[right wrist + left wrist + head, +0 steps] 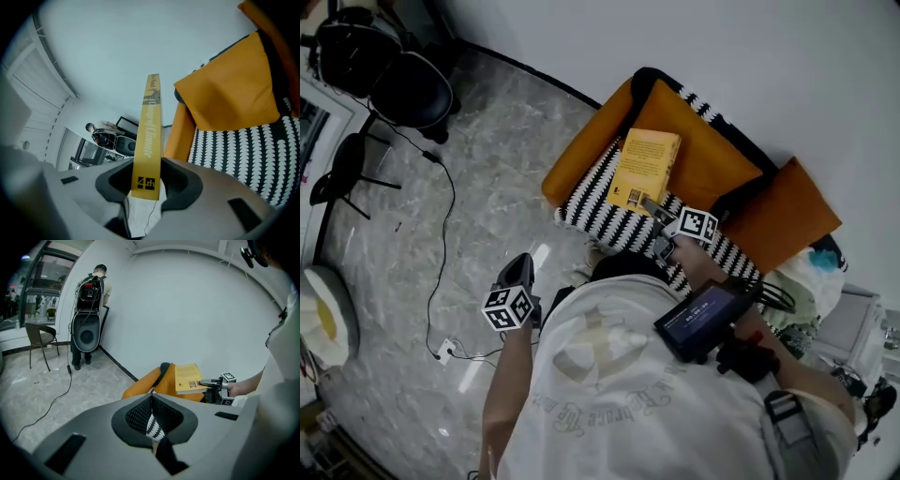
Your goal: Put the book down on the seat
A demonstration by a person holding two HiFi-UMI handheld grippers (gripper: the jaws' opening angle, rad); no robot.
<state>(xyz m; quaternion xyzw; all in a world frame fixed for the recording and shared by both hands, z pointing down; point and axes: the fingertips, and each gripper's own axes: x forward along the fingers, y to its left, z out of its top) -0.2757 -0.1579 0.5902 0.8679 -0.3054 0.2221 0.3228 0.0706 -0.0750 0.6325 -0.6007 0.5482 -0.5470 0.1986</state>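
Observation:
A yellow book (645,169) hangs flat just above the black-and-white patterned seat (591,208) of an orange armchair (581,150). My right gripper (654,212) is shut on the book's near edge. In the right gripper view the book's spine (149,136) stands upright between the jaws, with the seat (243,145) below and to the right. The left gripper view shows the book (188,378) held level by the right gripper (208,384). My left gripper (520,269) hangs over the floor left of the chair, its jaws together around nothing (151,401).
An orange back cushion (712,155) leans behind the seat, and a second orange pillow (787,217) lies to its right. A cable (445,216) runs over the marble floor. Black chairs (403,84) stand far left. A person with a backpack (91,310) stands by the wall.

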